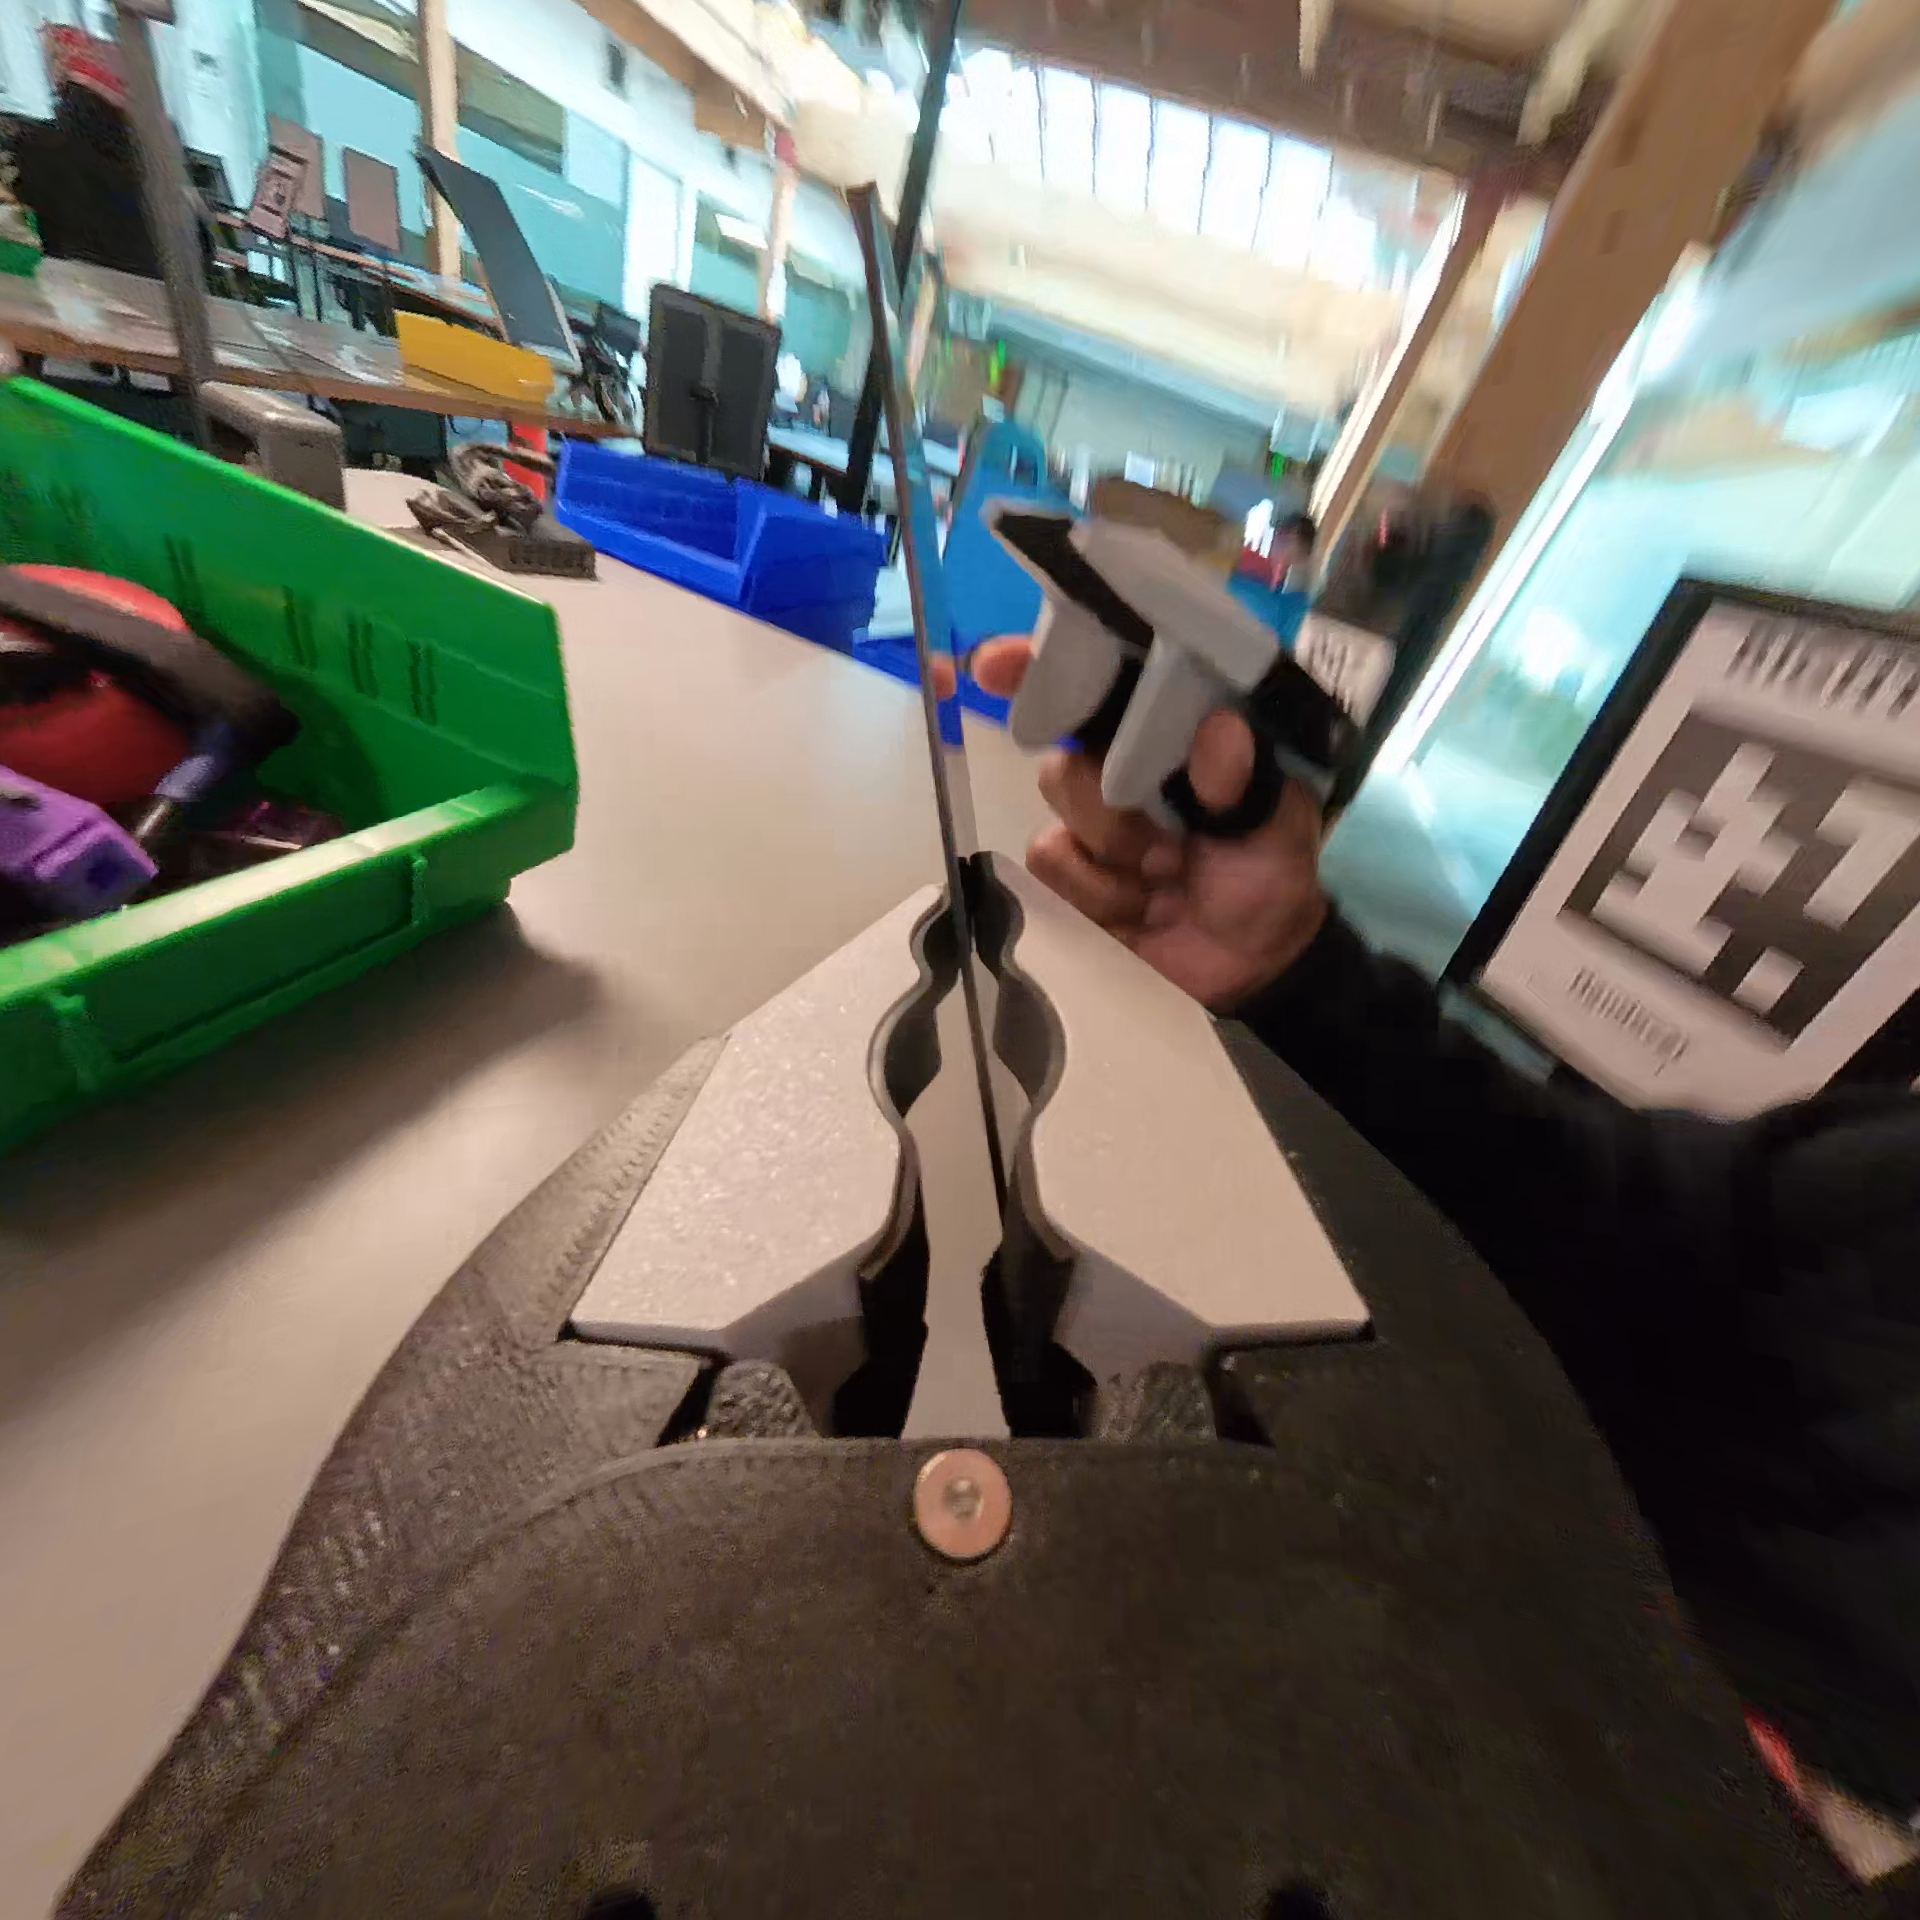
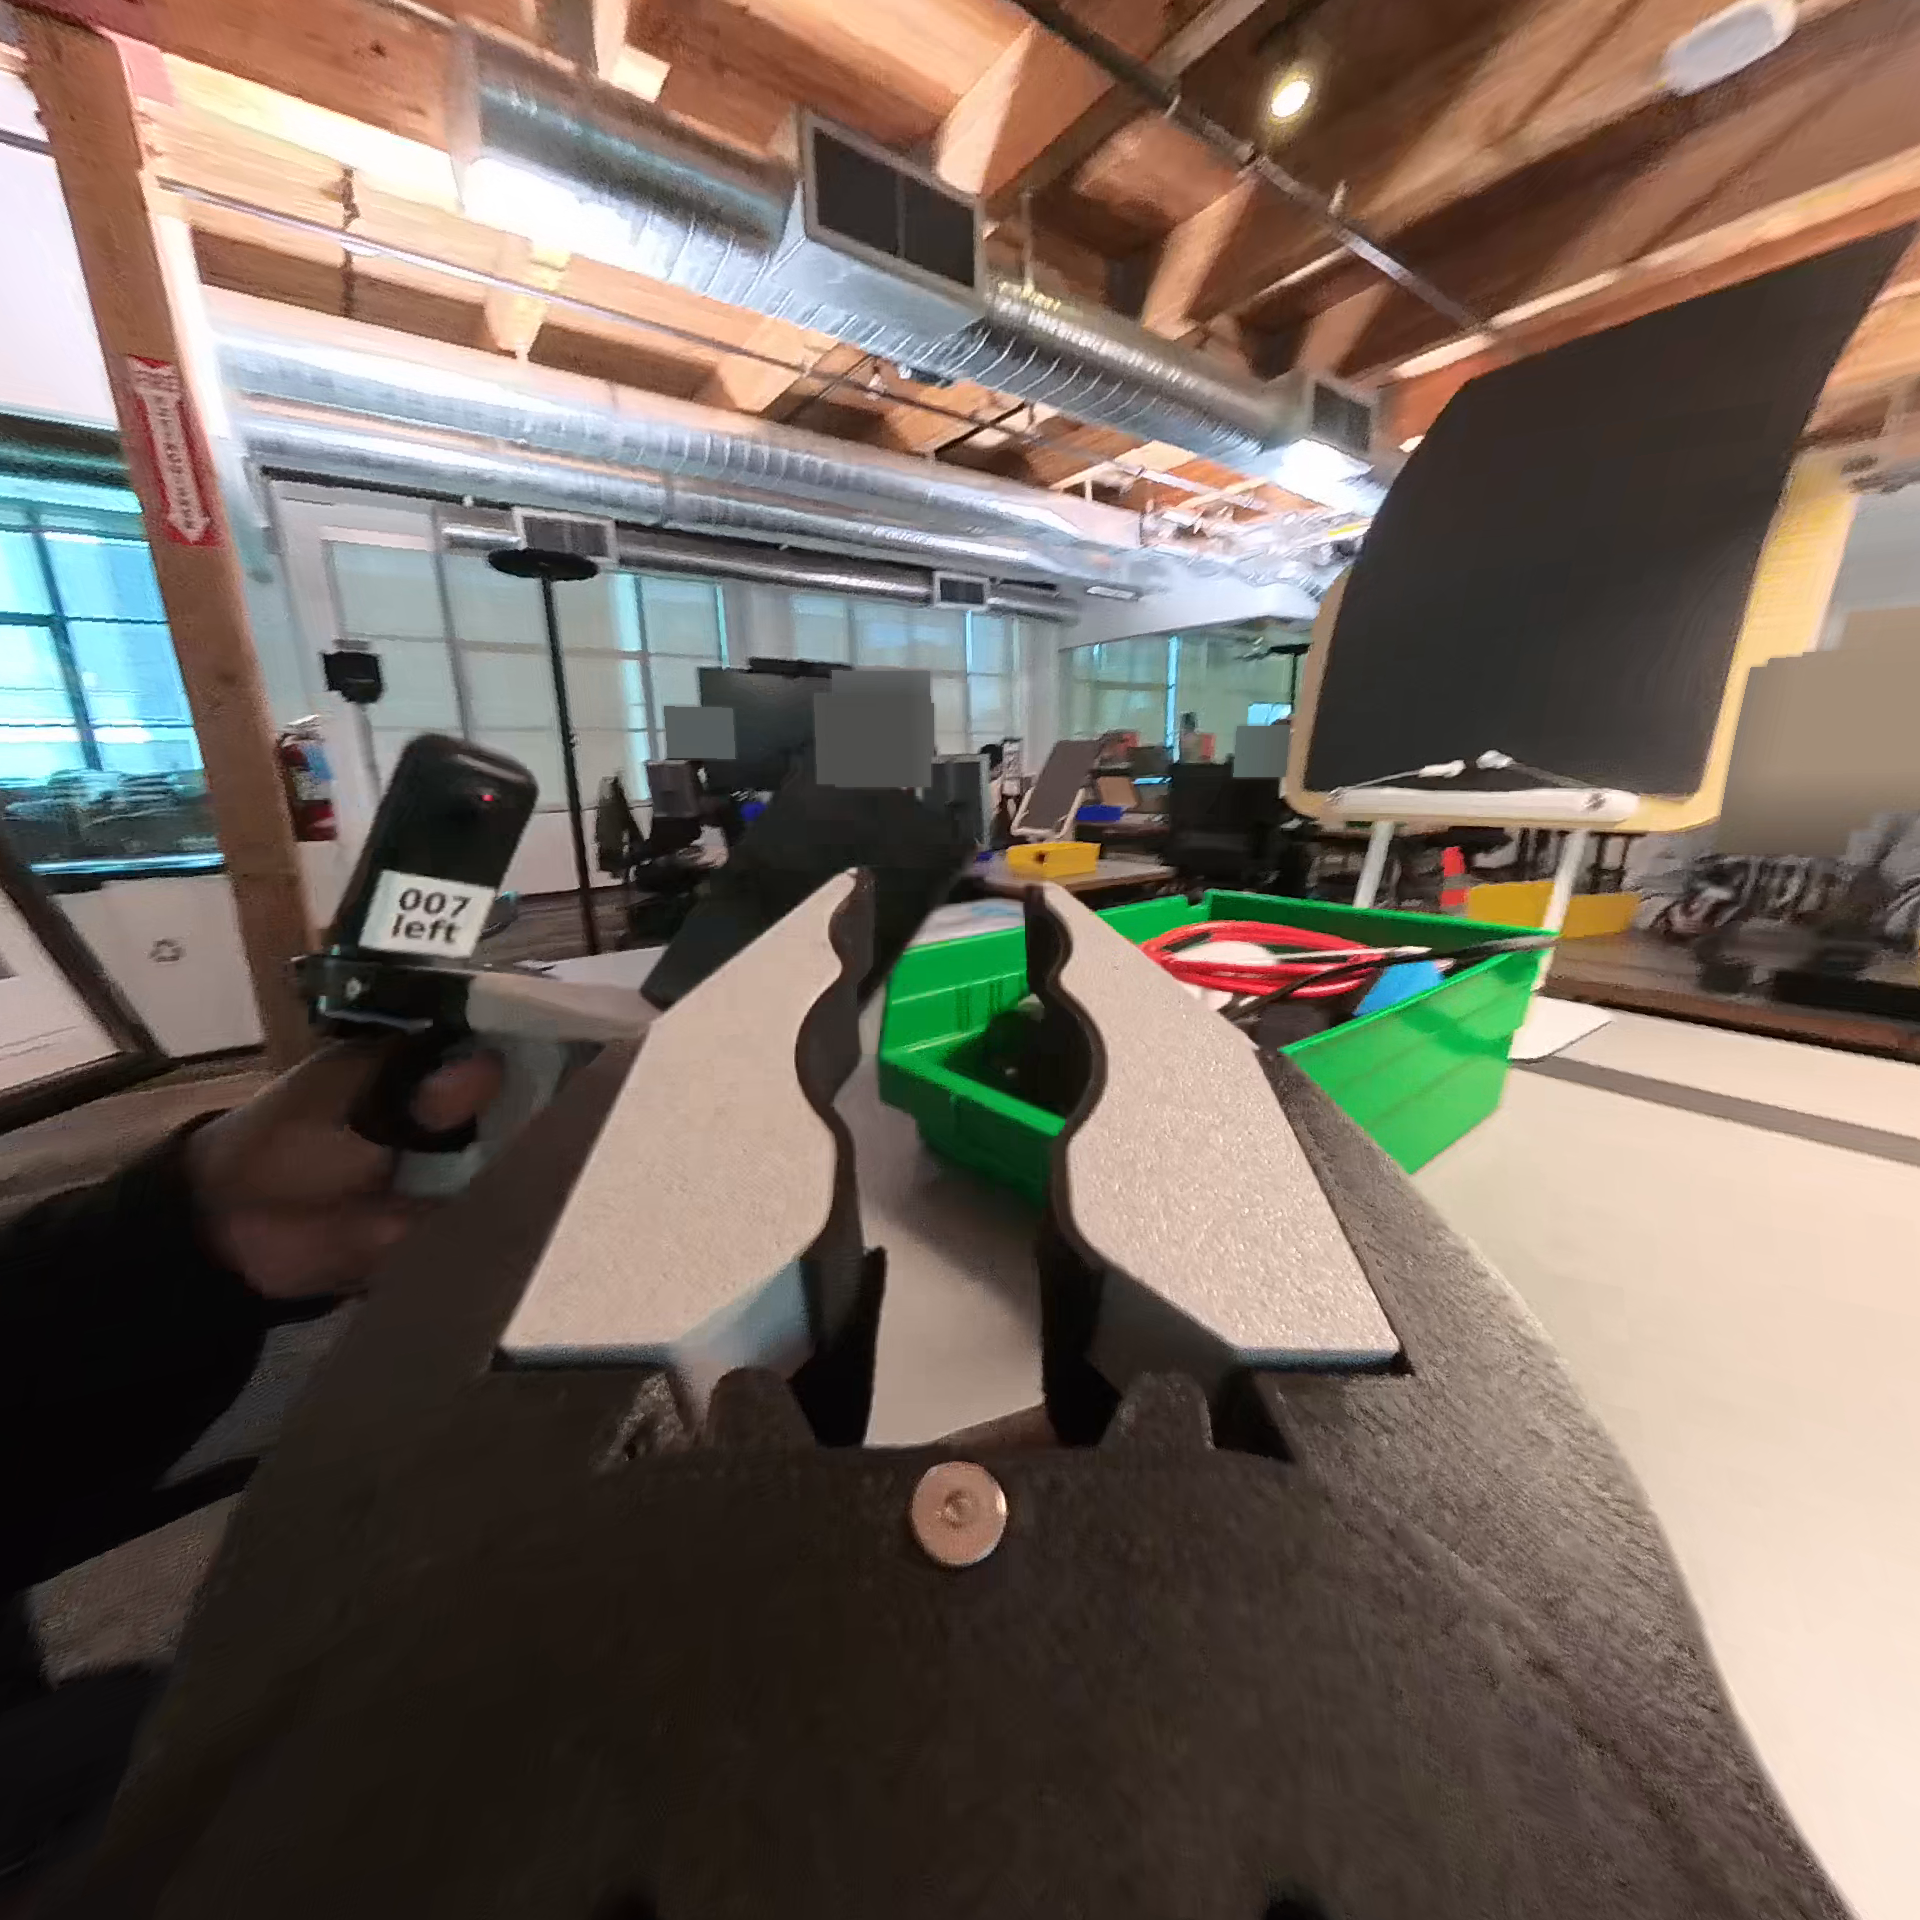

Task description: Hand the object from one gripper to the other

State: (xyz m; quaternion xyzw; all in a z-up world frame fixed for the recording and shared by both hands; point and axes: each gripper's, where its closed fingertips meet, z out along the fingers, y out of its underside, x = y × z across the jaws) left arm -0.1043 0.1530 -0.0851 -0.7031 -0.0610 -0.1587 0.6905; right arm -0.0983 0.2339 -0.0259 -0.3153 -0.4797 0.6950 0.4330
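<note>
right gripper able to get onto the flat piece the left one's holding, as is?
Probably yes. The left gripper is shut on the thin flat piece, whose long upper part stands free. The right gripper is open and empty, nearby, with nothing visible between them.

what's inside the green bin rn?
The green bin holds a coiled red cable, a black cord, something blue and something white. The left wrist view adds purple parts and a red item. The right gripper's fingers hide its near corner; lower layers are covered.

Two close wrist views along their tongs, tilted upward, sharing the green bin (image 1: pixel 312 727) (image 2: pixel 1382 1049).
</note>
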